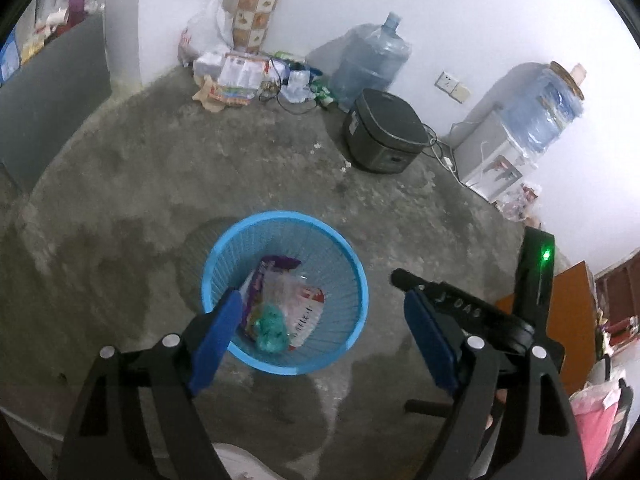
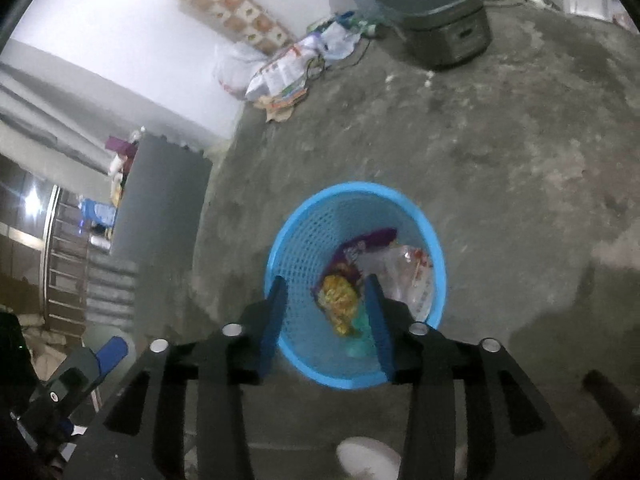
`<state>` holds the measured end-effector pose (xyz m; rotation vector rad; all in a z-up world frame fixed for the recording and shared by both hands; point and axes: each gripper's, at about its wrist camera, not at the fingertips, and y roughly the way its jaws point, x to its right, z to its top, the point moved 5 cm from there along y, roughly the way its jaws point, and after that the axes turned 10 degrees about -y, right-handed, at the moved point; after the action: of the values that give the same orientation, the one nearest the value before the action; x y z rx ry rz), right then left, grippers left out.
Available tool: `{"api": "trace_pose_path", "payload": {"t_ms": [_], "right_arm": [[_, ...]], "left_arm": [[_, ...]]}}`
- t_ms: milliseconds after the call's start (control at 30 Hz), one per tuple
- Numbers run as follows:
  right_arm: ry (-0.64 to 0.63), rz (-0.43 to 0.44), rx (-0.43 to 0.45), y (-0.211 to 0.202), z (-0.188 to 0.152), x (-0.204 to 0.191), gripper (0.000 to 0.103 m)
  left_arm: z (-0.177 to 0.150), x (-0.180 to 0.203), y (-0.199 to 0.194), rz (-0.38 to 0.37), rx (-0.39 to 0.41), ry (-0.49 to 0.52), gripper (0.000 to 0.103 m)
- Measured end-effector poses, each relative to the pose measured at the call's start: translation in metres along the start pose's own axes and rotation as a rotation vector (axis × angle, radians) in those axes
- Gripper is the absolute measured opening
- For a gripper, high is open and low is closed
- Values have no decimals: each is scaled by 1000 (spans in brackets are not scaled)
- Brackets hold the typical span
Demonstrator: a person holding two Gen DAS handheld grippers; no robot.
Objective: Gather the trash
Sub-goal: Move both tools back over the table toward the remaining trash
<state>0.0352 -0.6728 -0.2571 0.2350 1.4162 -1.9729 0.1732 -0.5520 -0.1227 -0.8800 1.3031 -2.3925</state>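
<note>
Left gripper (image 1: 324, 328) wide open, empty, over blue basket (image 1: 340, 240). Right gripper (image 2: 326, 320) half open, nothing pinched, yellow wrapper (image 2: 338, 304) below. Writing unreadable.

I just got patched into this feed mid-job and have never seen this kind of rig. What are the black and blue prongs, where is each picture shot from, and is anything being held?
No robot arm here: a person carries a hand-held gripper in each hand, each with a fisheye camera looking along its two blue-padded fingers. One picture looks past the left gripper, the other past the right gripper. Both point down at a blue basket on the concrete floor, with wrappers already inside. Both grippers are open and hold nothing. More litter lies by the far wall, near a dark cooker.
</note>
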Motion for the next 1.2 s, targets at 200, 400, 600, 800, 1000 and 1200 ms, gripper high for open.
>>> {"api": "trace_pose_path", "payload": {"t_ms": [200, 400, 600, 800, 1000, 1200], "right_arm": [[-50, -23, 50, -27, 0, -17, 44], [-185, -15, 81, -56, -17, -73, 57], [-348, 100, 46, -77, -52, -141, 66], [-462, 240, -43, -94, -97, -197, 68], [-620, 376, -156, -103, -159, -259, 71], [-787, 503, -270, -114, -225, -315, 76]], "left_arm": [[4, -8, -49, -13, 59, -12, 81], [-3, -23, -118, -10, 129, -11, 81], [-29, -57, -199, 76, 196, -21, 81], [-68, -105, -289, 159, 325, -120, 81], [-125, -160, -361, 265, 420, -284, 81], [-192, -216, -420, 428, 491, -467, 81]]}}
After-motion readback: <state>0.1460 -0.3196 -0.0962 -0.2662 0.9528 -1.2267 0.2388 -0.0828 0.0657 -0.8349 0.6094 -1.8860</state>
